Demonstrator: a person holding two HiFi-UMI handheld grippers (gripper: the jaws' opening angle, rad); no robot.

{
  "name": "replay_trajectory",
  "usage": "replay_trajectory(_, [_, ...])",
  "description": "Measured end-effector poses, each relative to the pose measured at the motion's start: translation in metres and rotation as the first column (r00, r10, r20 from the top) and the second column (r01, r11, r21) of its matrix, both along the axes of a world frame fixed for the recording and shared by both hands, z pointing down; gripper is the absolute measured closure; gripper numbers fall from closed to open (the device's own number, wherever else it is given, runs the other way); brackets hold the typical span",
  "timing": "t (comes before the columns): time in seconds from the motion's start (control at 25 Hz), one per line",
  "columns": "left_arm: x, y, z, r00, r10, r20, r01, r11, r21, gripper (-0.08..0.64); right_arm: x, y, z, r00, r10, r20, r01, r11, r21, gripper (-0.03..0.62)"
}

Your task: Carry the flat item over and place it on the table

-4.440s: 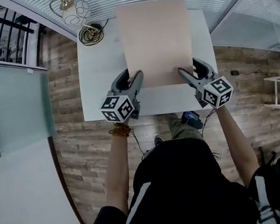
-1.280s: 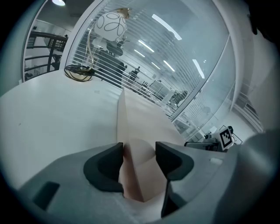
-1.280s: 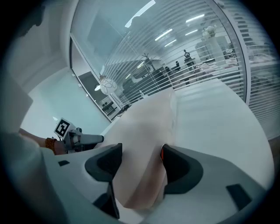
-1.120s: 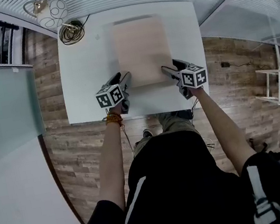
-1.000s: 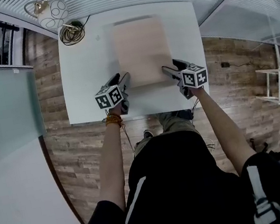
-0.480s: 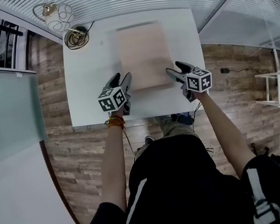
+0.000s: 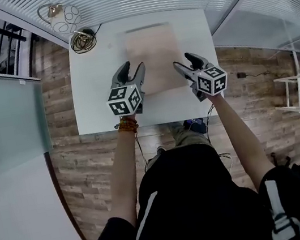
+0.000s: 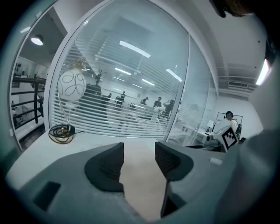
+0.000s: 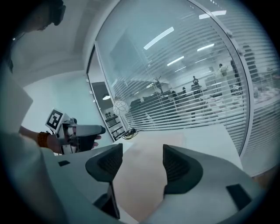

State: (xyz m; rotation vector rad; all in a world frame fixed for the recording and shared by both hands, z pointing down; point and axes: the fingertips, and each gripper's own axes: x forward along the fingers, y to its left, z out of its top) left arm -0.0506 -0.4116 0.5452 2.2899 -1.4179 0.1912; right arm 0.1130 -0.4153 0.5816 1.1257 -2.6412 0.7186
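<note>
Thin rectangular board (image 7: 153,58), pale pinkish beige, plain and unmarked, lying flat on the white table (image 7: 95,86). Long sides running from the near table edge toward the far one, roughly square to the tabletop. Set about midway across, with bare white strips on both sides; far end close to the far table edge, near end set back behind a wider white margin. Same matte surface (image 8: 142,175) (image 9: 140,175) in both gripper views, resting level on the tabletop
</note>
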Motion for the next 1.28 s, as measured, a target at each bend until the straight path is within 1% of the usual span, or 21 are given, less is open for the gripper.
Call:
replay_trajectory(0.12, [0.007,0.002,-0.031,1.0,-0.001,0.017,0.0,0.997,0.077,0.337,-0.005,0.004,-0.02,1.0,-0.002,-0.023,0.003,0.998,0.058,0.324])
replay_trajectory(0.24, [0.011,0.007,-0.061,1.0,-0.004,0.031,-0.001,0.989,0.146,0.341,-0.014,0.013,-0.04,0.998,-0.018,-0.058,0.025,0.992,0.122,0.328])
replay_trajectory(0.4, [0.018,0.019,-0.094,0.998,0.002,0.069,-0.018,0.973,0.23,0.344,-0.028,0.027,-0.069,0.997,-0.031,-0.076,0.046,0.978,0.204,0.341])
replay_trajectory(0.56, [0.02,0.037,-0.119,0.994,0.0,0.105,-0.032,0.953,0.301,0.351,-0.038,0.043,-0.097,0.997,-0.008,-0.076,0.028,0.962,0.272,0.347])
replay_trajectory(0.64, [0.017,0.046,-0.129,0.994,-0.01,0.11,-0.027,0.944,0.329,0.374,-0.043,0.052,-0.111,0.997,0.009,-0.083,0.017,0.951,0.309,0.351])
replay_trajectory(0.8, [0.014,0.065,-0.149,0.993,-0.023,0.115,-0.023,0.924,0.382,0.377,-0.05,0.071,-0.134,0.993,0.041,-0.114,0.005,0.925,0.379,0.359])
replay_trajectory(1.04, [0.006,0.093,-0.173,0.989,-0.07,0.129,0.003,0.89,0.456,0.388,-0.059,0.099,-0.173,0.991,0.089,-0.103,-0.031,0.885,0.464,0.371])
replay_trajectory(1.28, [0.002,0.127,-0.186,0.984,-0.078,0.16,-0.014,0.863,0.506,0.399,-0.068,0.129,-0.198,0.987,0.125,-0.105,-0.052,0.848,0.527,0.382])
